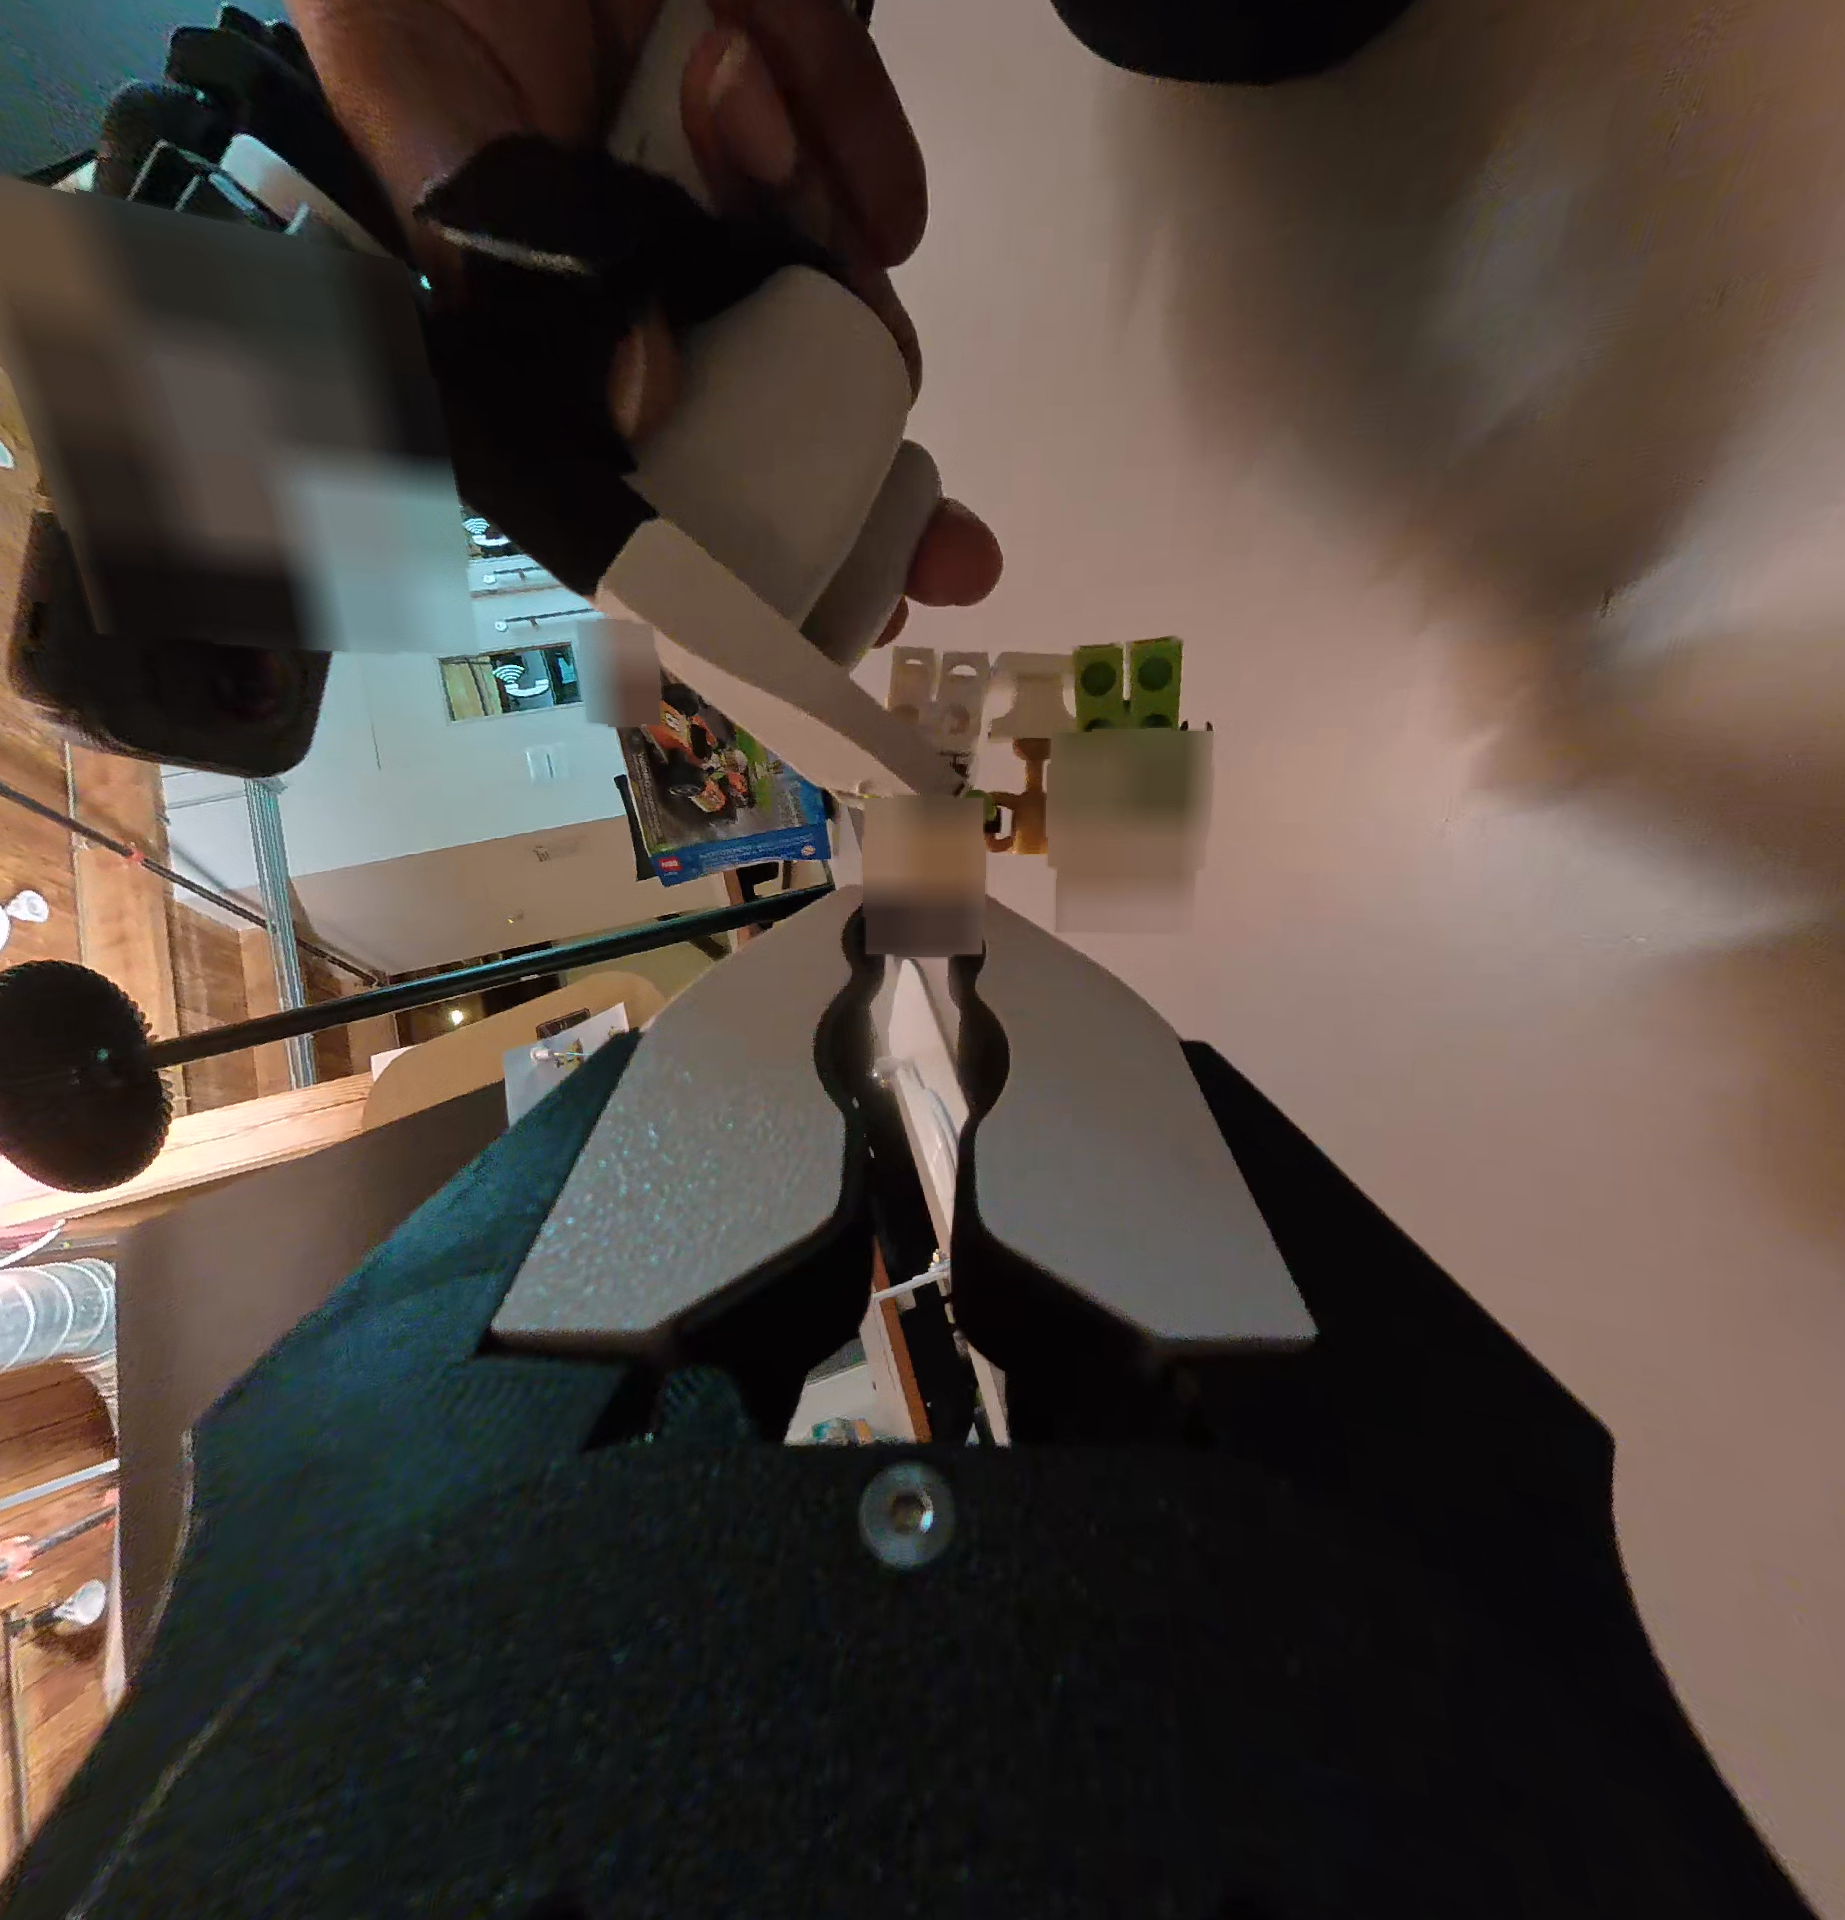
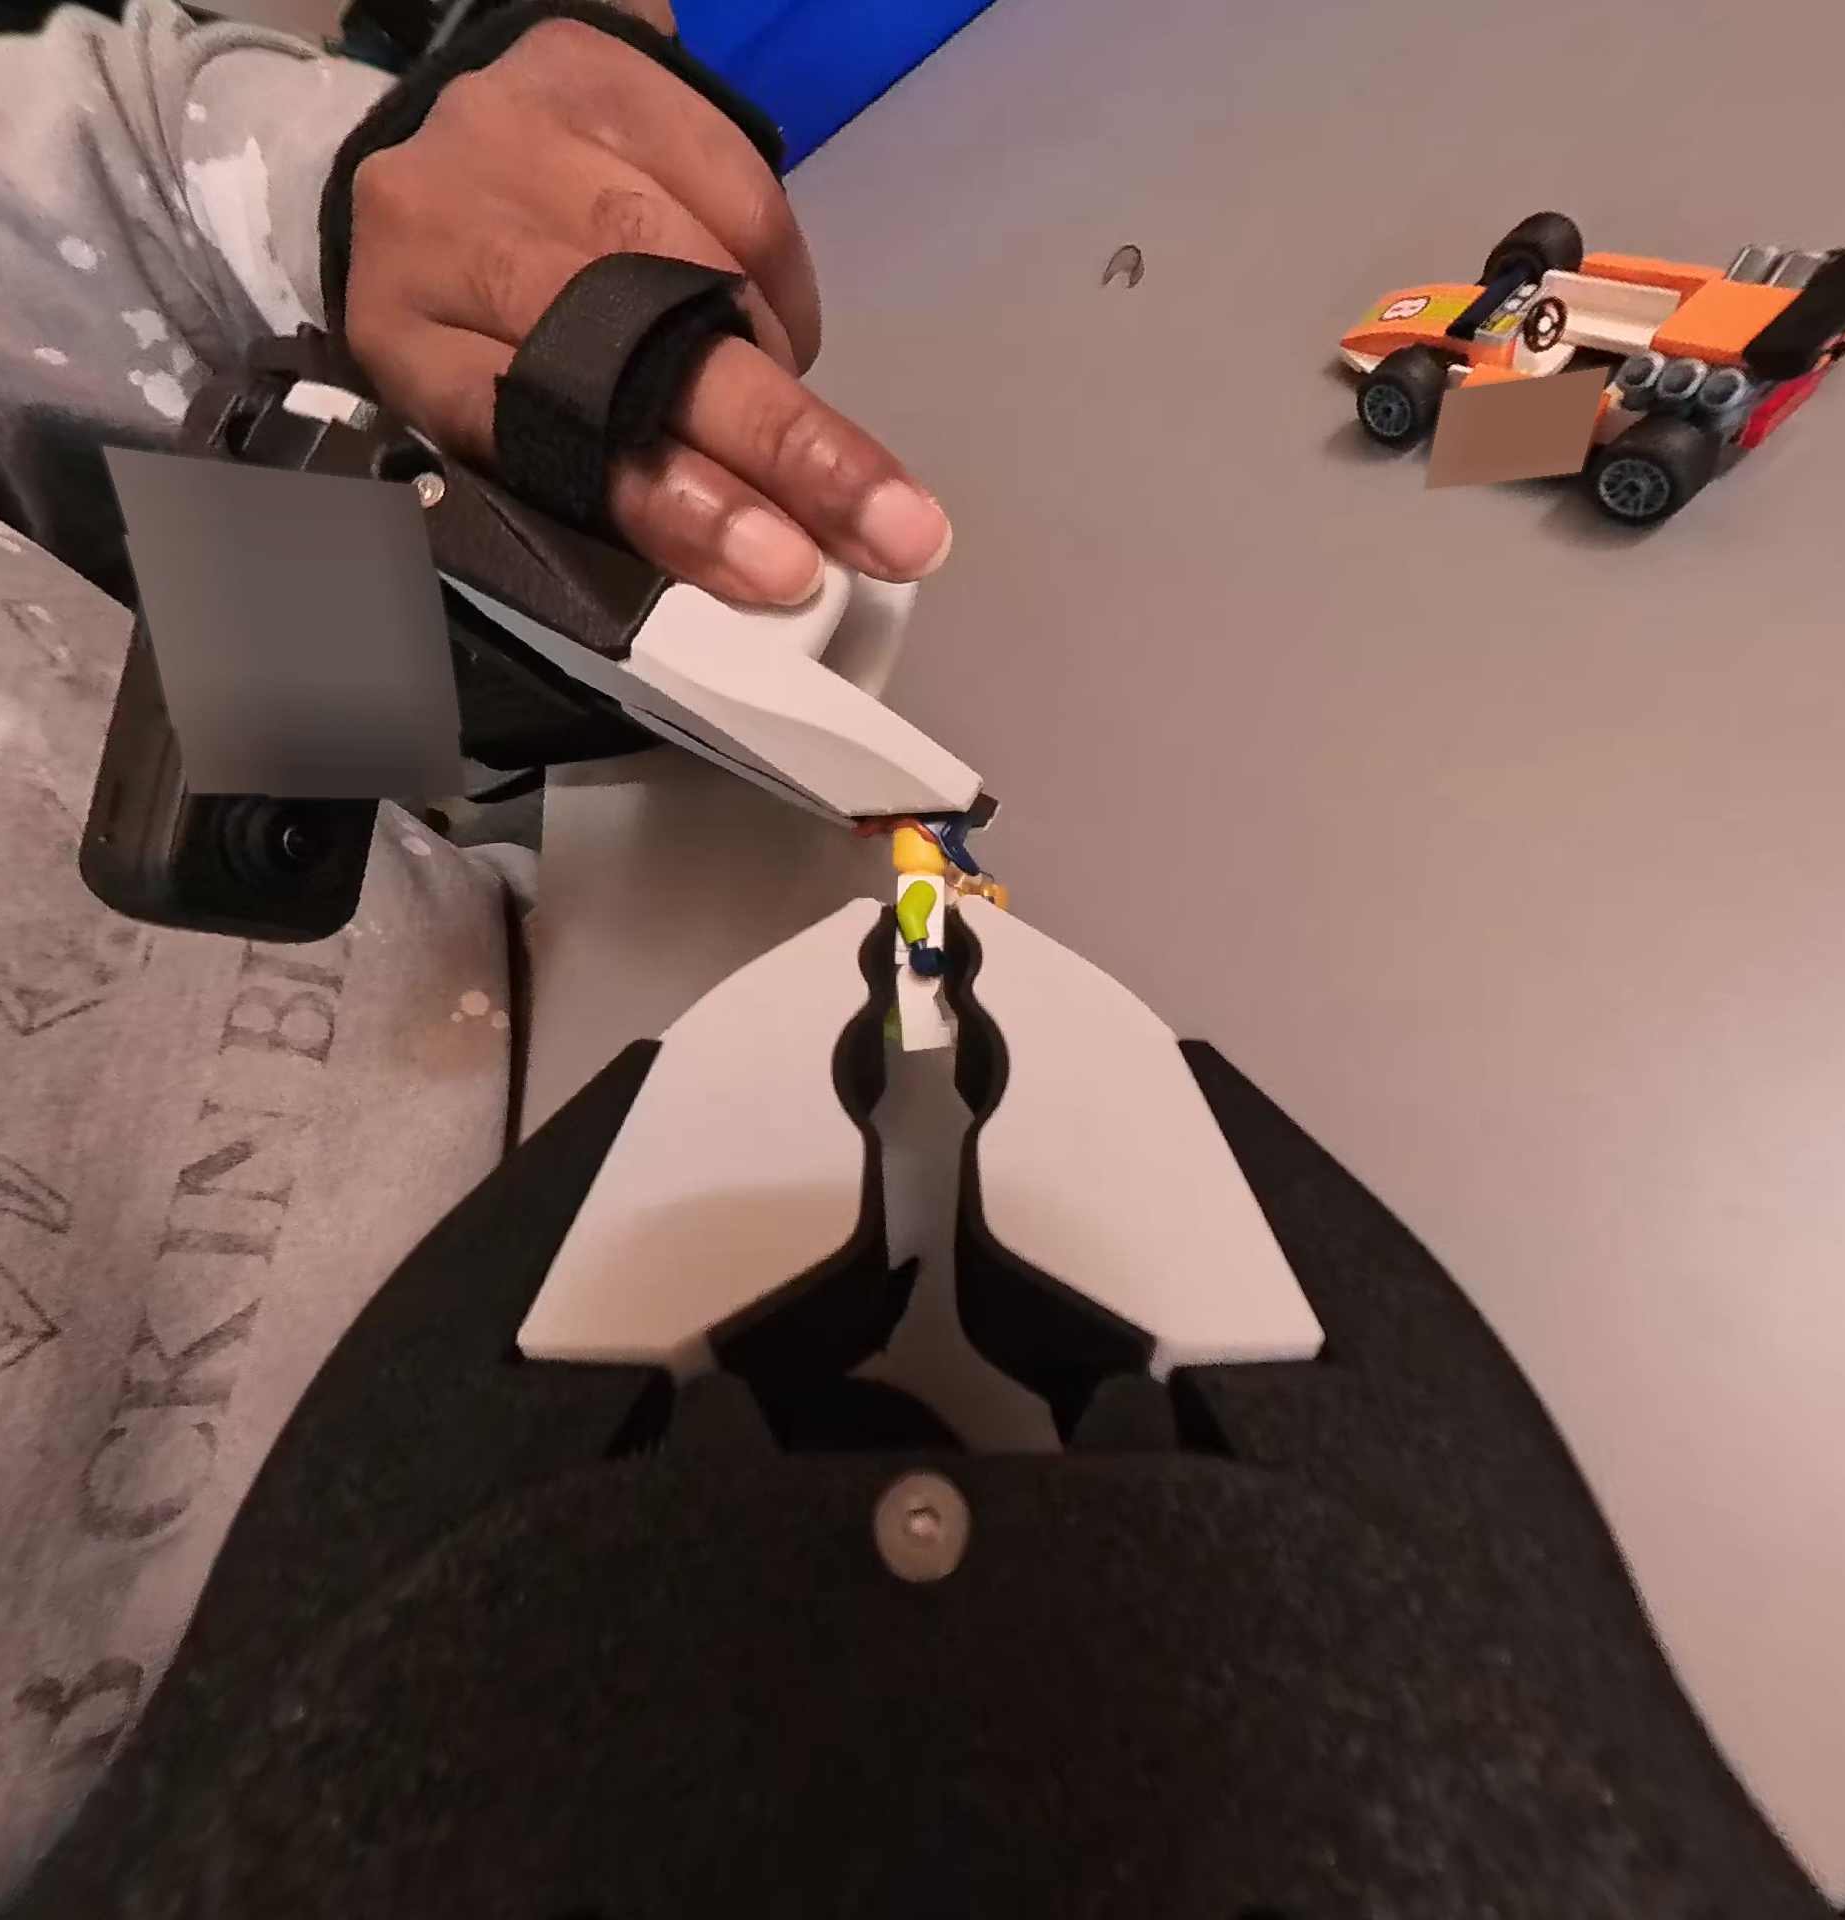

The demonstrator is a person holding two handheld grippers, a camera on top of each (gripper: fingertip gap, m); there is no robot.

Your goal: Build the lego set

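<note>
A Lego minifigure with white legs and a lime arm is held above the grey table. My right gripper is shut on its legs and body. My left gripper comes in from the left, and its tips are shut on the headpiece on top of the yellow head. In the left wrist view my left gripper has its tips at a blurred patch that hides the head. The figure's white legs and a gold piece show beyond them. The right gripper reaches in from the upper left.
A built orange race car stands on the table at the far right. A lime brick sits beside the figure over a blurred patch. The Lego box stands behind. A person's patterned grey top fills the left side. The tips of both grippers are at nearly the same place.
</note>
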